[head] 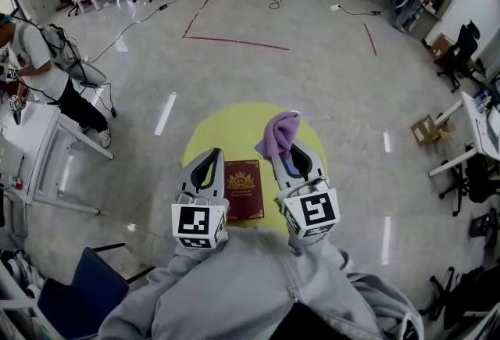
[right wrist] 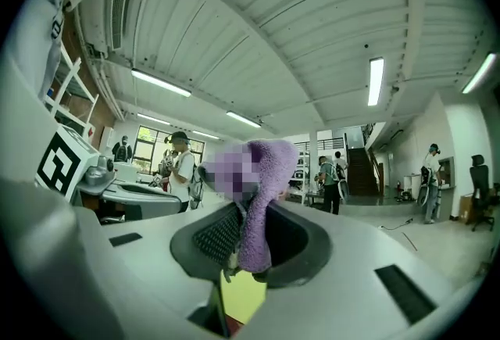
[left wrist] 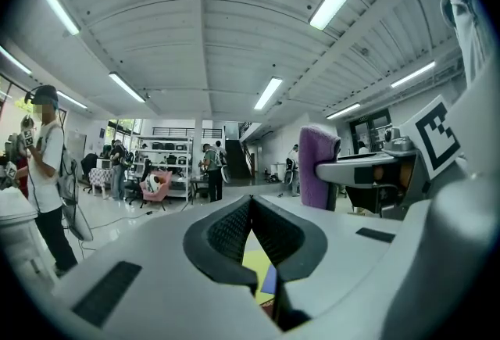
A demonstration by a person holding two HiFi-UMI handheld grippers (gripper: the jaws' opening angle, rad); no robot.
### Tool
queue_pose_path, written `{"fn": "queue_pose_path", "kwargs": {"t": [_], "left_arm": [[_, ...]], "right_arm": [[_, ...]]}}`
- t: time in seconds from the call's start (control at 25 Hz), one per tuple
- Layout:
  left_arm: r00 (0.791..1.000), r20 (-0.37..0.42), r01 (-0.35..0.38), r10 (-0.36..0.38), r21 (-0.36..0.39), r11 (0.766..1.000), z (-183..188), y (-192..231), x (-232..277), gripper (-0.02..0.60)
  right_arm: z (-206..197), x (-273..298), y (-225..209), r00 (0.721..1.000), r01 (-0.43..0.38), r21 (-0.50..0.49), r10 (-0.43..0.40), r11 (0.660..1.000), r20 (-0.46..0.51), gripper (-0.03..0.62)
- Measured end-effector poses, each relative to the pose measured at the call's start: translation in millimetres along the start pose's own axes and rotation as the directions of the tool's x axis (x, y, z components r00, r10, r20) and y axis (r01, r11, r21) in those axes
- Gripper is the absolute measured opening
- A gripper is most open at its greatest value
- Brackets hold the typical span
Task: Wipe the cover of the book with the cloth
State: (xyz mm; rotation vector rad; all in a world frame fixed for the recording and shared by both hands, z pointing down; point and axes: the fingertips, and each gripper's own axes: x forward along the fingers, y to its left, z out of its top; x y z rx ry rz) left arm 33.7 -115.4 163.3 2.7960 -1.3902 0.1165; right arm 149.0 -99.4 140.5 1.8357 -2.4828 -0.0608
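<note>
Right hand-held gripper (head: 291, 152) is clamped on a purple fluffy cloth (head: 278, 133). The right gripper view shows the cloth pinched between the jaws, with most of it bunched up above the tips. Left hand-held gripper (head: 209, 157) is closed with its jaw tips meeting and nothing between them. The dark red hardback book (head: 244, 188) lies flat and shut on the round yellow bench (head: 234, 127), between the two grippers and nearer the person; the cloth is just past its far right corner and seems to be off the cover. My read is that wiping has not started. To do it well, tip the right gripper down so the loose bulk of the cloth meets the cover rather than the jaw tips, then sweep in long, light passes across the cover. Rest the closed left gripper on the near left edge so the book does not slide on the smooth top. Writing: the cover has a gold emblem (head: 241, 180) with gold lettering under it, too small to read. The marker cubes (head: 199, 223) carry black-and-white patterns only, and no brand is legible.
</note>
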Motion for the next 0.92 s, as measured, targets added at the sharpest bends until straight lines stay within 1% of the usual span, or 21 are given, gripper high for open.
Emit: {"fn": "queue_pose_path", "kwargs": {"t": [0.28, 0.56, 0.92], "left_arm": [[1.0, -0.014, 0.013, -0.013, -0.009, 1.0, -14.3, -6.4, 1.1, 0.017], [1.0, -0.014, 0.012, -0.012, -0.004, 1.0, -27.1, -8.0, 3.7, 0.017], [1.0, -0.008, 0.002, -0.002, 0.02, 1.0, -25.0, -0.4, 14.3, 0.017]], "right_arm": [[-10.5, -1.0, 7.2, 1.0, -0.026, 0.014, 0.026, 1.0, 0.003, 0.095], [-20.3, 0.5, 10.1, 1.0, -0.029, -0.007, 0.029, 1.0, 0.008, 0.095], [-22.0, 13.4, 7.4, 1.0, -0.023, -0.014, 0.023, 1.0, 0.009, 0.095]]}}
